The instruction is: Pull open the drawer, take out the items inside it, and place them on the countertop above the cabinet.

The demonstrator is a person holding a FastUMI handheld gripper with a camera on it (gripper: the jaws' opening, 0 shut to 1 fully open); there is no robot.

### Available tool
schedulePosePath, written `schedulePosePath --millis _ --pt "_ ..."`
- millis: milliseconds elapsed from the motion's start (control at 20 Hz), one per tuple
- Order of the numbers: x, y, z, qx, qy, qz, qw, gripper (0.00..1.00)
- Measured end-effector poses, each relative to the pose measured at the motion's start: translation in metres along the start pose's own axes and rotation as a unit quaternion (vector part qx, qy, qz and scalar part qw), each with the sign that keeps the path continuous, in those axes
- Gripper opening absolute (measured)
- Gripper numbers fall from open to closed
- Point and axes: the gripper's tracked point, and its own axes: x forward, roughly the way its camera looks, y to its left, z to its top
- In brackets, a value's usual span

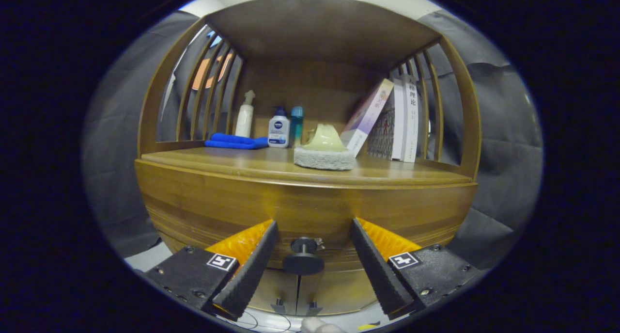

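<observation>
The claw [310, 262] stands spread, pinching nothing, with the drawer's dark knob [303, 256] squarely between its fingers, stem pointing back toward the claw. The drawer [310, 212] looks closed, flush in the cabinet front; whatever it holds is hidden. On the tabletop [232, 161] above, left to right: a folded blue cloth [235, 141], a white spray bottle [245, 115], a bottle marked NIVEA [279, 128], a teal bottle [296, 122], a pale scrubber [324, 152], then books [395, 119] with Chinese spine lettering, possibly 人格理论.
</observation>
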Motion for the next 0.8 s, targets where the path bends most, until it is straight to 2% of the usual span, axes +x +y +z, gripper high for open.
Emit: schedulePosePath --millis 150,300,800 --pt "-0.011 0.004 0.004 0.009 0.009 0.023 1.000 1.00" --pt "-0.039 -0.010 0.029 0.023 -0.016 0.017 0.999 1.00" --pt "-0.196 -0.050 0.112 0.051 -0.108 0.043 0.992 1.00"
